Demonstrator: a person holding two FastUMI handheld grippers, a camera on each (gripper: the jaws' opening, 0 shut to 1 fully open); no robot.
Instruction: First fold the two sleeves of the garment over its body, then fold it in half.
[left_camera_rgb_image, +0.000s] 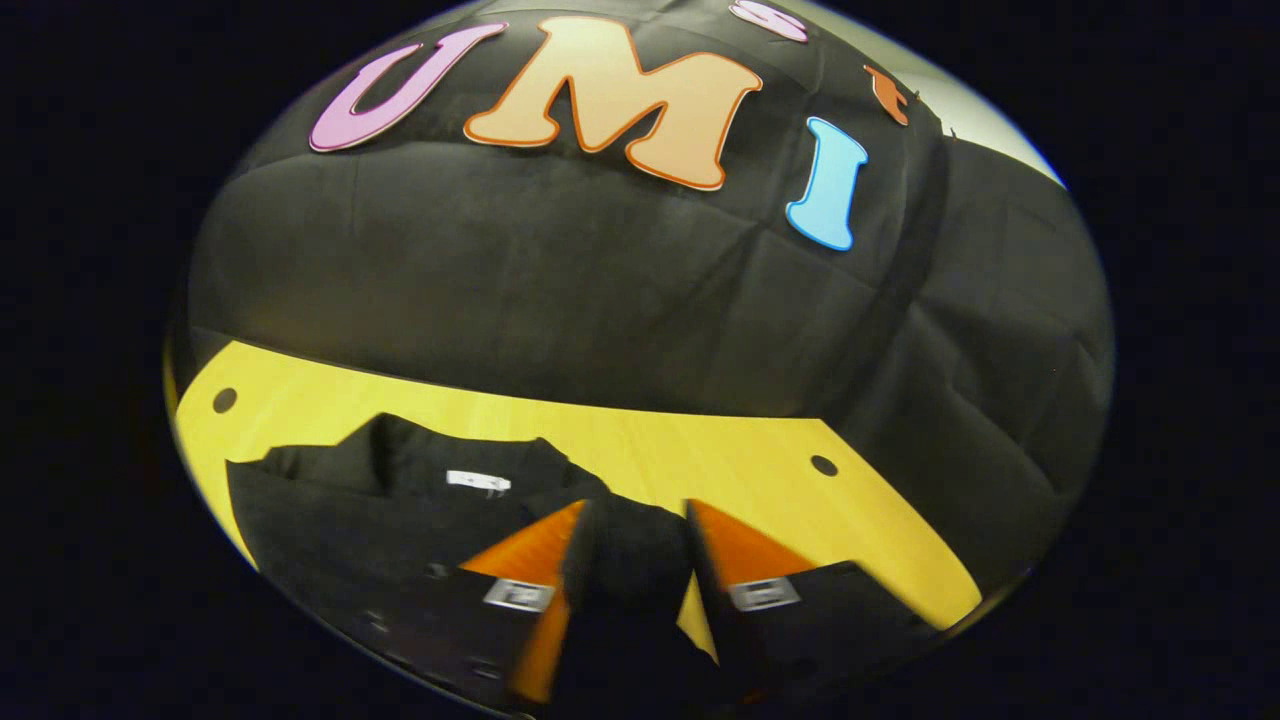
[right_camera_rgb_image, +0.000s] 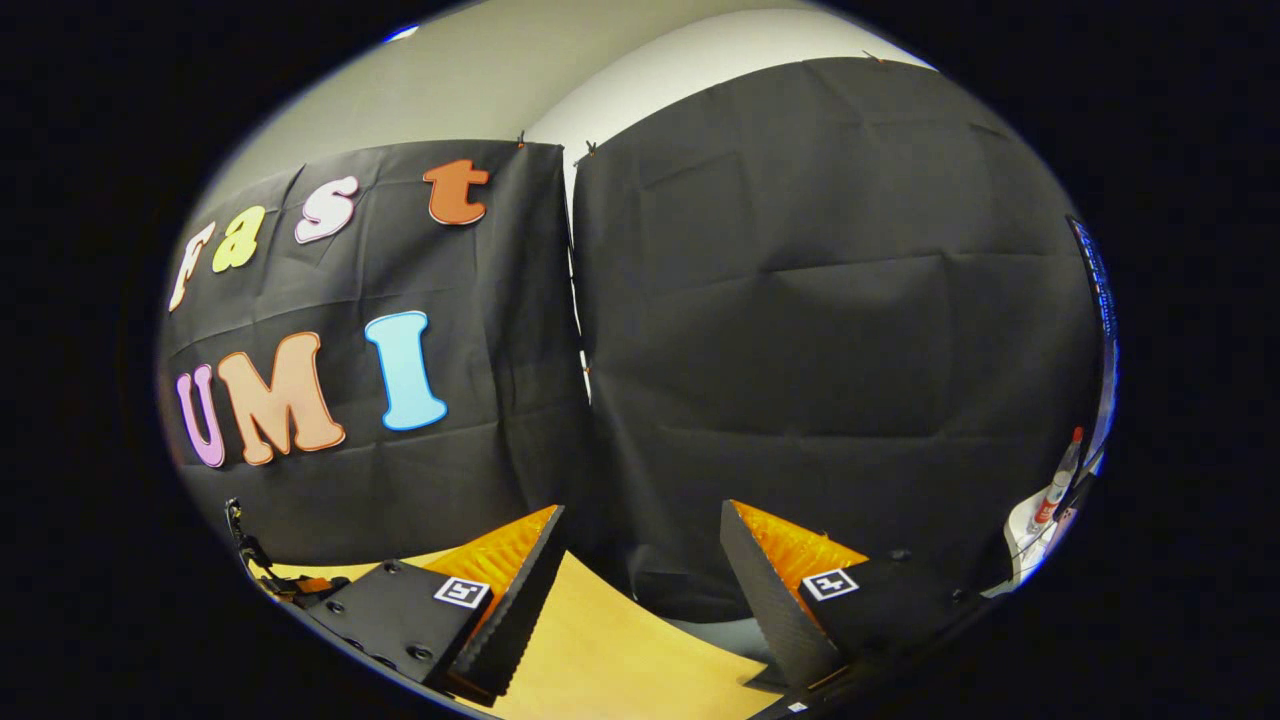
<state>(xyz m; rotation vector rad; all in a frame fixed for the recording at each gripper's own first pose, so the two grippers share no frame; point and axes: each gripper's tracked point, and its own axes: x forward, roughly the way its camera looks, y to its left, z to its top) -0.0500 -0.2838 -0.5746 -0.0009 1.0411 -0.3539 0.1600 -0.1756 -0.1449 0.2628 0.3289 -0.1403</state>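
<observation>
garment (left_camera_rgb_image: 400, 510) on table (left_camera_rgb_image: 700, 450), wall behind table

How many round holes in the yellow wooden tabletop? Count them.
2: one round hole near the left edge, one right of the black fabric garment. More may lie hidden.

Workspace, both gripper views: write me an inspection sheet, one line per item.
Surface: yellow wooden tabletop with two dark round holes.
Job's things: black fabric garment with a white neck label, lying on the tabletop; fold state unclear.
Clutter: red-capped white bottle at the far right edge.
Grippers: left hand-held gripper has dark fabric between its fingers, grip unclear; right hand-held gripper open, nothing between its fingers.
Cables: dark cable at the table's left edge.
Surroundings: black cloth booth wall, pale wall above.
</observation>
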